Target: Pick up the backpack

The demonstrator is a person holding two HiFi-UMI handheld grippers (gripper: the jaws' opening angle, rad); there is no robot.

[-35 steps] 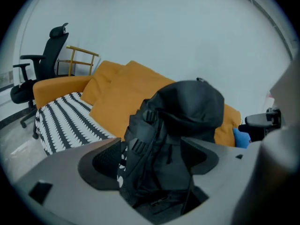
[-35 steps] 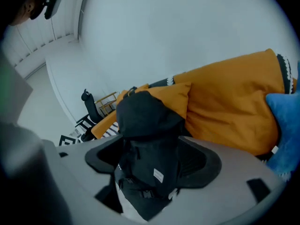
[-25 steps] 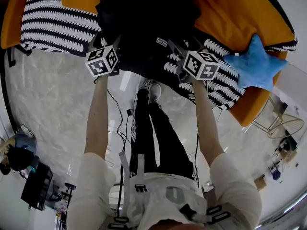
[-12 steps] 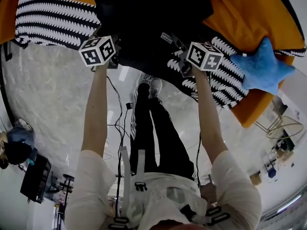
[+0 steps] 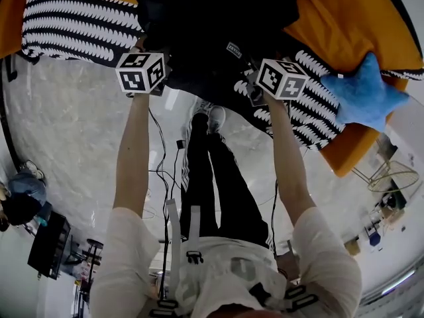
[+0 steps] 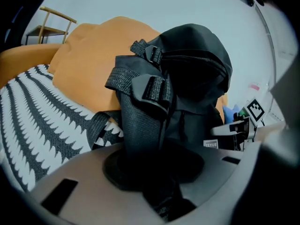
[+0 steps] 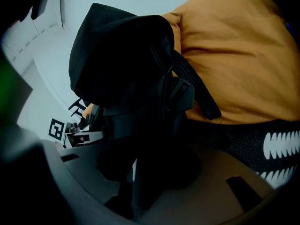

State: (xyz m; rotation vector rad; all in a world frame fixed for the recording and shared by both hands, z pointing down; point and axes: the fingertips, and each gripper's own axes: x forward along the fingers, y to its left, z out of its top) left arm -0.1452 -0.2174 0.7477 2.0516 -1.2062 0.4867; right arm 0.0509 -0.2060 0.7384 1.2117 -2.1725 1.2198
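Note:
The black backpack (image 5: 212, 18) stands on the striped throw against an orange cushion. In the left gripper view, a woven shoulder strap (image 6: 140, 125) of the backpack (image 6: 192, 74) runs down between the jaws of my left gripper (image 6: 157, 182). Those jaws have just been closing and now press on the strap. In the right gripper view the backpack (image 7: 122, 55) fills the middle. Its other dark strap (image 7: 150, 172) sits pinched in my right gripper (image 7: 145, 182), whose jaws have also just been closing. In the head view both marker cubes (image 5: 141, 71) (image 5: 281, 78) sit at the bag's lower edge, with the fingertips hidden against it.
An orange sofa cushion (image 5: 344, 18) lies behind the bag, and a black-and-white patterned throw (image 5: 73, 25) lies under it. A blue star pillow (image 5: 363, 91) rests at the right. A marble floor with cables (image 5: 162, 171) and the person's legs are below. A wooden chair (image 6: 47, 20) stands far left.
Both grippers have edged in against the backpack's lower edge. Their fingers, spread a second ago, are now drawn together on the straps.

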